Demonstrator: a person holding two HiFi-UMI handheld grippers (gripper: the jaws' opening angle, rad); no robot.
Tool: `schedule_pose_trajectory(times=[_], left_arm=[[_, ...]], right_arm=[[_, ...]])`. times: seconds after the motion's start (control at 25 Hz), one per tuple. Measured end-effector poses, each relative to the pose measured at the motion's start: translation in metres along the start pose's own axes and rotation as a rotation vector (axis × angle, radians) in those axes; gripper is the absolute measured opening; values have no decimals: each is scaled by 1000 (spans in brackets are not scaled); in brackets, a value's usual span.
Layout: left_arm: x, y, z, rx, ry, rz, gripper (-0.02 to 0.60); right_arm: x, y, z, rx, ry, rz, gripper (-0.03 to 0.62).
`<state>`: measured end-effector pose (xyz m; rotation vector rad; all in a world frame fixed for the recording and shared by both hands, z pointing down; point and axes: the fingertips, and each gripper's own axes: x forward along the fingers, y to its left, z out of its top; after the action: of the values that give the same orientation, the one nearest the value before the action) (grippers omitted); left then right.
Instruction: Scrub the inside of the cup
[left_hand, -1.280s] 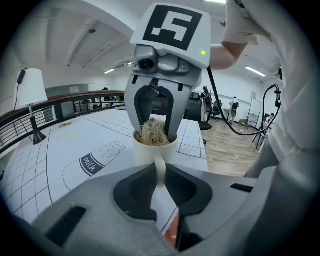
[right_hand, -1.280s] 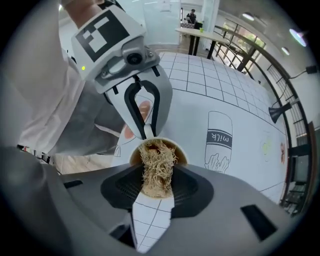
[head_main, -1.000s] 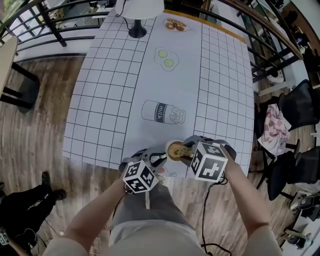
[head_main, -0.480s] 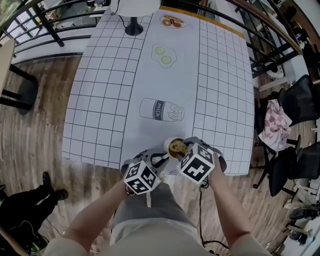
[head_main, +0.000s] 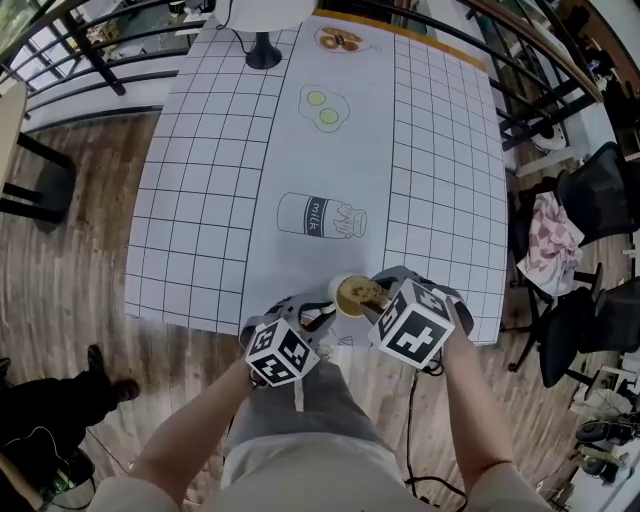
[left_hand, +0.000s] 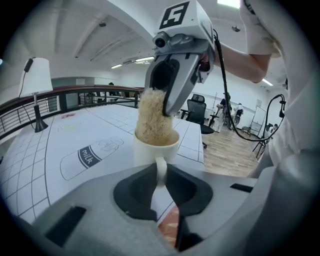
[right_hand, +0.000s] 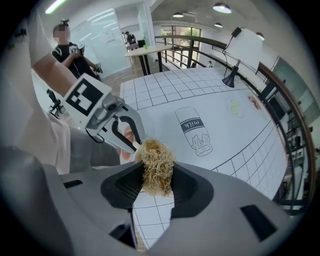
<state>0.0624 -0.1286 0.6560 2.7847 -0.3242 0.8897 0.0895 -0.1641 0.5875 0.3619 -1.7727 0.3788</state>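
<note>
A white cup (head_main: 349, 296) stands near the table's front edge. My left gripper (head_main: 314, 319) is shut on its handle (left_hand: 161, 170), which sits pinched between the jaws in the left gripper view. A tan, stringy scrubber (left_hand: 154, 118) is pushed down into the cup (left_hand: 155, 151) from above. My right gripper (left_hand: 176, 75) is shut on that scrubber. In the right gripper view the scrubber (right_hand: 157, 167) fills the gap of my right gripper (right_hand: 157, 181) and hides most of the cup. The left gripper (right_hand: 113, 125) shows just behind it.
The table (head_main: 200, 180) has a white grid cloth printed with a milk bottle (head_main: 320, 215) and eggs (head_main: 322, 108). A black-footed lamp (head_main: 262, 40) stands at the far end. Office chairs (head_main: 590, 215) are to the right on the wood floor. A person (right_hand: 70, 50) stands in the background.
My right gripper swung left over the cup and then back right with the scrubber in it. The left gripper and the cup stayed where they were.
</note>
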Motion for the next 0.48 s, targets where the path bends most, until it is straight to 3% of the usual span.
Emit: schedule_pose_trajectory(times=[0.12, 0.2, 0.36, 0.48], left_arm=[[1, -2, 4, 9, -15, -17, 58], [0, -1, 1, 3, -6, -26, 57], [-1, -2, -4, 65, 17, -11, 57], [-2, -2, -8, 60, 23, 1, 57]], right_arm=[[21, -4, -3, -64, 70, -110, 147], [38, 1, -5, -96, 85, -140, 147], [44, 15, -8, -41, 28, -34, 143], [29, 27, -7, -63, -7, 76, 144]])
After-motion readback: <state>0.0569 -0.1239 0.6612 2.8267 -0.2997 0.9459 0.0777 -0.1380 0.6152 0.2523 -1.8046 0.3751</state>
